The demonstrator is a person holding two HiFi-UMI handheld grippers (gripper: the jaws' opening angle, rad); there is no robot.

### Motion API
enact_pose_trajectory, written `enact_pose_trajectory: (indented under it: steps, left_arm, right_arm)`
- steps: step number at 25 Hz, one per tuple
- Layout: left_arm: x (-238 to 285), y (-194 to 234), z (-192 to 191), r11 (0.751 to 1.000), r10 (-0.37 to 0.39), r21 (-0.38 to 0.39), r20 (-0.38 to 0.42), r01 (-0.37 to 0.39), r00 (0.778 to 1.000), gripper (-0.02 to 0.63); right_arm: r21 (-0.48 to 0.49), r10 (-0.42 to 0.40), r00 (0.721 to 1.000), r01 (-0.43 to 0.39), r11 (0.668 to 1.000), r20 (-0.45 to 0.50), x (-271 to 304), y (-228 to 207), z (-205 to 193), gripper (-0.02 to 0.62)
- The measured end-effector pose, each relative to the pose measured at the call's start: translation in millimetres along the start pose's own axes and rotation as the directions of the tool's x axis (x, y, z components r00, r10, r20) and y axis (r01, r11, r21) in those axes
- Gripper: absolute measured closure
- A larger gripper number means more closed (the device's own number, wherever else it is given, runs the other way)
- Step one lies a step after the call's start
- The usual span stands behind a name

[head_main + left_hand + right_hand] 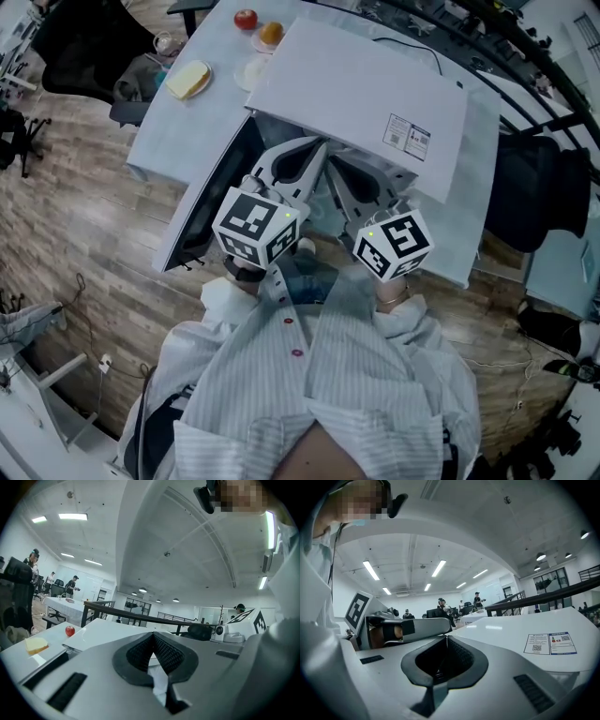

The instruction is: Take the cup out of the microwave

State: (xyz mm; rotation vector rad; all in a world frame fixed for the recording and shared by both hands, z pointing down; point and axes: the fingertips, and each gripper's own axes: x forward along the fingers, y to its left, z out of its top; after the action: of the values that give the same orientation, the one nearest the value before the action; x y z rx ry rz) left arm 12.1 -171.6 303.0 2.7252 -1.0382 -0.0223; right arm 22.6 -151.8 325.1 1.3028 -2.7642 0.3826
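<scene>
A white microwave stands on the table with its door swung open to the left. No cup shows in any view; the grippers and the microwave's top hide the cavity. Both grippers point level into the open front. My left gripper has its jaws together with nothing between them, and its tips meet in the left gripper view. My right gripper sits just beside it, also shut and empty. The microwave's top with its label fills the right gripper view, where the left gripper shows at left.
On the white table behind the microwave lie a red apple, an orange, a slice of bread and a plate. Office chairs stand at both sides on the wooden floor. Other people stand far back in the room.
</scene>
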Motion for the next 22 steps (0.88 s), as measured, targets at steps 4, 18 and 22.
enact_pose_trajectory:
  steps: [4,18,22]
  left_arm:
    - [5,-2,3,0.999,-0.033,0.008,-0.011,0.033,0.999,0.597]
    - [-7,15,-26,0.999,-0.035,-0.02,-0.076,0.033,0.996,0.597]
    - [-8,20,-36,0.999,-0.032,-0.031,-0.093,0.03,0.995,0.597]
  right_arm:
    - [0.01,-0.02,1.0,0.02,1.0,-0.003,3,-1,0,0.56]
    - [0.069,-0.086,0.995,0.089,0.994,-0.042,10,-6,-31,0.56]
    - [0.099,-0.108,0.992,0.115,0.988,-0.065,13,-11,-51,0.56]
